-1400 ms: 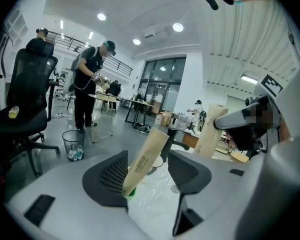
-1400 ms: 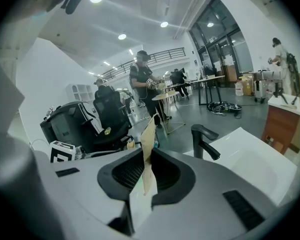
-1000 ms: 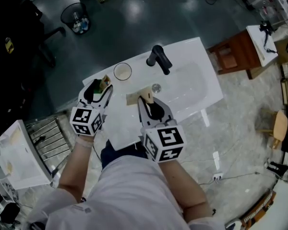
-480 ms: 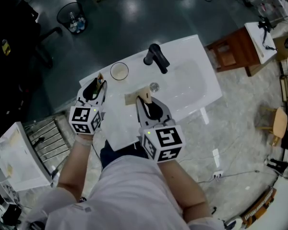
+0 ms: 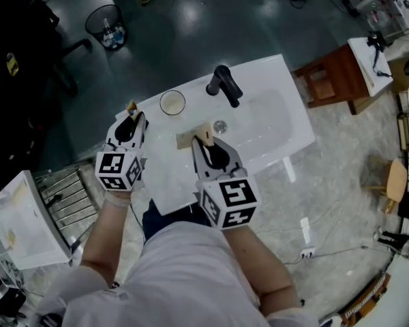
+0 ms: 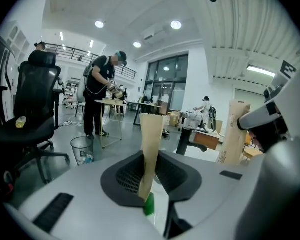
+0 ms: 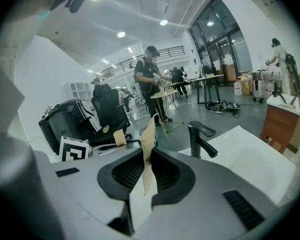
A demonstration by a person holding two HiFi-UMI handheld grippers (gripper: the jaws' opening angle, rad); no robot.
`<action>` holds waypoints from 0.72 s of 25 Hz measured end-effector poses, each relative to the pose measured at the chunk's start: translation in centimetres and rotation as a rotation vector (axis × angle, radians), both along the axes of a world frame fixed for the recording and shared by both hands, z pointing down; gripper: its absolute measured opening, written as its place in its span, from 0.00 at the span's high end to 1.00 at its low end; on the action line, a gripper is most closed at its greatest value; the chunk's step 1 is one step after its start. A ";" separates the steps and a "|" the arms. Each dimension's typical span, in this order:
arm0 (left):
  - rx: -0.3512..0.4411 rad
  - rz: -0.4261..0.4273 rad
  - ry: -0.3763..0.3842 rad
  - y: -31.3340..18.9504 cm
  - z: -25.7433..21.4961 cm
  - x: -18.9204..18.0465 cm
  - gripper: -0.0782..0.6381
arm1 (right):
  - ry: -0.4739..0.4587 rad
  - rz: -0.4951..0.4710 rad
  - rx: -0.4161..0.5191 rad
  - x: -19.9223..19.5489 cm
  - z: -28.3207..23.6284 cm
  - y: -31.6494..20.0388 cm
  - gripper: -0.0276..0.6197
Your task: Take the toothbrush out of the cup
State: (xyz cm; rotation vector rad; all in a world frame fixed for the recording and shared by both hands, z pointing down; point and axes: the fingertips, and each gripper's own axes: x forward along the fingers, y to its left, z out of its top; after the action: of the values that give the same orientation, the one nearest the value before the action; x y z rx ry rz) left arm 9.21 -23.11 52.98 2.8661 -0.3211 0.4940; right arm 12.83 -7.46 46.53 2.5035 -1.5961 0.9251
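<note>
Toothbrush (image 6: 151, 134): tan paper sleeve, green end, upright, clamped in left tongs (image 5: 131, 116). Cup (image 5: 172, 102): white, upright, nearby.

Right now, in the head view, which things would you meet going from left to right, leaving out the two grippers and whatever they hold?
waste bin → cup → tap → wooden side table

This is looking like a large open lab or workshop hall: a white washbasin (image 5: 273, 118) with a black tap (image 5: 225, 84) is standing free on a polished dark floor (image 5: 191, 19), while people (image 6: 102, 96) are working at tables beside office chairs (image 6: 37, 109), a waste bin (image 5: 105, 24) and tall glass fronts (image 6: 167, 84).
</note>
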 end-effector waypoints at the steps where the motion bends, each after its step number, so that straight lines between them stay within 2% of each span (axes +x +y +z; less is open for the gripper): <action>1: 0.003 -0.004 0.003 0.0 -0.2 -0.1 0.79 | 0.003 -0.003 0.002 0.0 -0.1 -0.1 0.88; 18: 0.047 -0.079 0.085 -1.5 -7.7 -4.4 0.81 | 0.042 -0.046 0.072 -1.0 -4.6 -1.8 0.88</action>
State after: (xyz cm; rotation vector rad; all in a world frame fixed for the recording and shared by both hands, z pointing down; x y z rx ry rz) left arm 4.86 -24.59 45.26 2.8958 -0.4340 0.3533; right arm 11.80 -9.23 41.91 2.5027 -1.6959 0.8185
